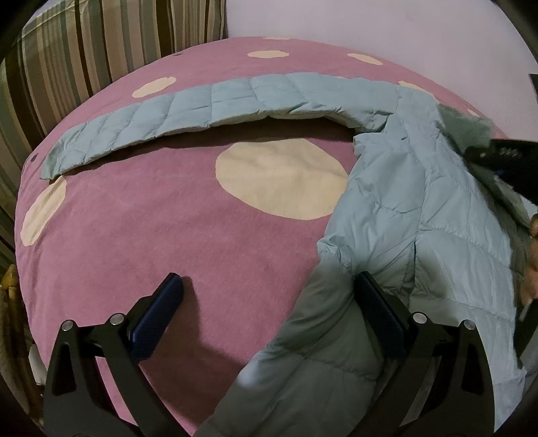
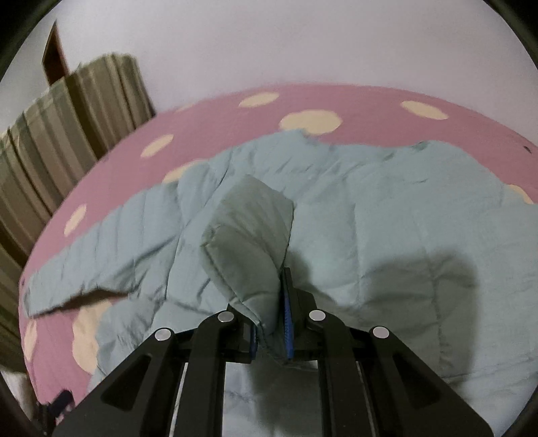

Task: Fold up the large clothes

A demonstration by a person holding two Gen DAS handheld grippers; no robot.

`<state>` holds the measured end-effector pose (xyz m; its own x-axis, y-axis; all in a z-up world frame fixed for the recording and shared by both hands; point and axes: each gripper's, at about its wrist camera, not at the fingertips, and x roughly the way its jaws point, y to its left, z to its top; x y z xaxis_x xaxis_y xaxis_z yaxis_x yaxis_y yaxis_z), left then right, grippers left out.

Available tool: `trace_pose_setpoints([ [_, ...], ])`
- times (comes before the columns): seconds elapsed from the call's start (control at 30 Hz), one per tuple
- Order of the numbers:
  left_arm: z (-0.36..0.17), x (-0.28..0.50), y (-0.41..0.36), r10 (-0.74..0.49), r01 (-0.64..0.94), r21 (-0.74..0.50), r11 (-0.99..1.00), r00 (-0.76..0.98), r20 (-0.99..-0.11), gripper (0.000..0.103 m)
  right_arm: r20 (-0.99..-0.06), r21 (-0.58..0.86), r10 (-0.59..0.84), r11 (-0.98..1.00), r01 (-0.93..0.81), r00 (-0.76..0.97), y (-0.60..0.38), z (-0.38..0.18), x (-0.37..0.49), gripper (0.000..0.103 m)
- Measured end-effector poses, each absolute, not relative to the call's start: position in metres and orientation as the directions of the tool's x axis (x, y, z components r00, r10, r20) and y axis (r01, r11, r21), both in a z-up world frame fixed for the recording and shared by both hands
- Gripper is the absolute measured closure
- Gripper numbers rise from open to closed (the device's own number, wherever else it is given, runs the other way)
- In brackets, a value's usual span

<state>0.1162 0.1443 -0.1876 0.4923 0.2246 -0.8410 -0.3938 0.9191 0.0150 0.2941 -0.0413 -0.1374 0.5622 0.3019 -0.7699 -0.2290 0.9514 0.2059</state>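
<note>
While the left gripper [image 1: 269, 302] hangs low over the bed [image 1: 168, 252], its jaws stand wide apart, the left finger [image 1: 161, 312] over bare pink cover and the right finger [image 1: 376, 312] over the edge of the coat [image 1: 420, 218]; whether that finger touches the fabric is hard to tell. Nothing lies clamped between them. The right gripper [image 2: 270, 322] is closed on a fold of the coat [image 2: 370, 235], a grey-green flap [image 2: 245, 232] of it standing up out of the blue pads [image 2: 288, 322].

Beyond the grippers, the pale blue quilted coat lies spread on the pink cover with cream spots. One sleeve [image 1: 161, 124] stretches out flat to the left, away from the body. At the right edge of the left view a fur trim [image 1: 470, 131] shows, partly hidden by a dark object. Farther back stands a striped cushion [image 1: 84, 50], and behind it a plain wall [image 1: 403, 30].
</note>
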Motion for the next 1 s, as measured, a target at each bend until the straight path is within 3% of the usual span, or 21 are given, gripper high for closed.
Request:
trace_pose_setpoints([
  [0.23, -0.188, 0.115, 0.145, 0.228, -0.394, 0.018, 0.919, 0.493, -0.840, 0.002, -0.805, 0.176, 0.318, 0.934, -0.310, 0.501, -0.021, -0.161, 0.286, 0.091],
  [0.37, -0.188, 0.114, 0.144, 0.229, -0.394, 0.019, 0.919, 0.495, -0.838, 0.002, -0.806, 0.163, 0.320, 0.929, -0.332, 0.499, -0.015, -0.159, 0.283, 0.085],
  [0.5, -0.188, 0.115, 0.144, 0.229, -0.394, 0.018, 0.919, 0.495, -0.838, 0.002, -0.788, 0.231, 0.385, 0.908, -0.349, 0.481, -0.025, -0.148, 0.271, 0.059],
  [0.53, -0.188, 0.115, 0.144, 0.229, -0.394, 0.018, 0.919, 0.495, -0.838, 0.002, -0.774, 0.250, 0.407, 0.900, -0.356, 0.485, -0.032, -0.140, 0.263, 0.059],
  [0.67, -0.189, 0.115, 0.144, 0.228, -0.394, 0.016, 0.919, 0.497, -0.837, 0.002, -0.728, 0.281, 0.423, 0.902, -0.328, 0.540, -0.073, -0.116, 0.240, 0.059],
  [0.77, -0.189, 0.114, 0.144, 0.228, -0.395, 0.015, 0.919, 0.499, -0.836, 0.002, -0.703, 0.277, 0.358, 0.934, -0.227, 0.614, -0.130, -0.100, 0.230, 0.059],
  [0.9, -0.189, 0.114, 0.144, 0.233, -0.395, 0.020, 0.918, 0.500, -0.834, 0.002, -0.716, 0.259, 0.202, 0.966, -0.014, 0.668, -0.220, -0.100, 0.234, 0.075],
  [1.0, -0.189, 0.115, 0.143, 0.235, -0.396, 0.021, 0.918, 0.500, -0.834, 0.002, -0.737, 0.281, 0.135, 0.953, 0.118, 0.662, -0.273, -0.118, 0.241, 0.076],
])
